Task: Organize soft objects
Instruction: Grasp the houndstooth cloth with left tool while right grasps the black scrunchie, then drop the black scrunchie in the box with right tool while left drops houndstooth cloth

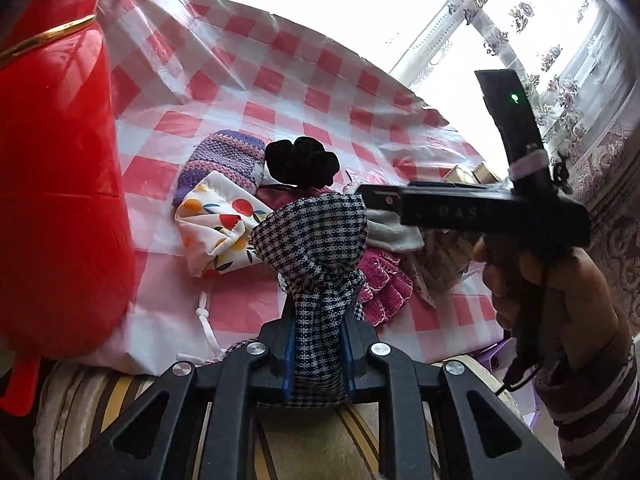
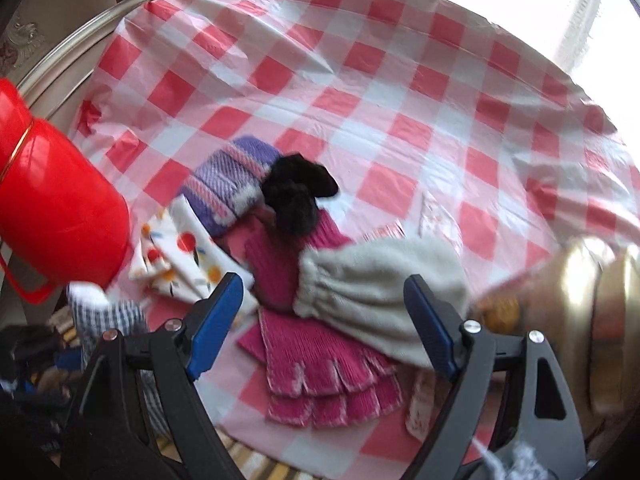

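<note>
Okay, left gripper (image 1: 319, 344) pinches the houndstooth cloth (image 1: 316, 240), lifted off the pile. I'd carry it high into the red bucket (image 1: 60, 184); right gripper (image 2: 324, 320) hangs spread over the grey sleeve (image 2: 384, 276).

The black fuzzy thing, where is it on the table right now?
In the right wrist view the black fuzzy thing sits left of centre on the checked tablecloth, touching the purple knit piece on its left and overlapping the pink gloves just below it.
</note>
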`<action>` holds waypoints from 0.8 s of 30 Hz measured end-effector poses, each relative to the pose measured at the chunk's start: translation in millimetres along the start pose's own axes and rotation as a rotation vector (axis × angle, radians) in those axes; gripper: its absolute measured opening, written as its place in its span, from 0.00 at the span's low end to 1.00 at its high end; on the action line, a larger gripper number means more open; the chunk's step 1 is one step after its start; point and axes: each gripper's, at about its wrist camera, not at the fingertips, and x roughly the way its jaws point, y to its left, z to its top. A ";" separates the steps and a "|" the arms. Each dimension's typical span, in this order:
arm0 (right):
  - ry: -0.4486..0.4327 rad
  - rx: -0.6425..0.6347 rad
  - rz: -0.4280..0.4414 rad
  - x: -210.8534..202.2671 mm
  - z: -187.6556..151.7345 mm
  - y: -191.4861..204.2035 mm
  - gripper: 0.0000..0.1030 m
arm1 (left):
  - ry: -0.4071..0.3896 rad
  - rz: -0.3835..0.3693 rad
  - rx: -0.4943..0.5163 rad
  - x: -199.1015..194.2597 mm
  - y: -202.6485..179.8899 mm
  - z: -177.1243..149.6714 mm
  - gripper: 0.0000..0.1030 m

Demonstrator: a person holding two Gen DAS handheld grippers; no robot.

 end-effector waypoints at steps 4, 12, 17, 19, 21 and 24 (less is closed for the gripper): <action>-0.012 -0.024 0.013 23.1 25.2 11.0 0.82 | 0.002 -0.010 -0.007 0.6 3.2 -2.6 0.18; 0.027 -0.004 0.041 68.1 44.1 9.2 0.20 | -0.006 -0.020 -0.021 0.2 9.5 -1.6 0.18; -0.080 -0.001 0.061 9.7 32.7 3.1 0.18 | -0.024 -0.019 -0.019 -6.2 8.0 -3.6 0.18; -0.121 0.014 0.073 -21.3 23.7 -2.3 0.18 | -0.038 -0.011 -0.011 -9.8 4.9 -3.2 0.18; -0.162 0.037 0.090 -55.1 9.3 -10.1 0.18 | -0.057 -0.006 0.000 -15.5 1.4 -2.7 0.18; -0.201 0.067 0.099 -97.3 -17.6 -22.7 0.18 | -0.077 -0.006 0.008 -23.8 -5.2 -1.5 0.18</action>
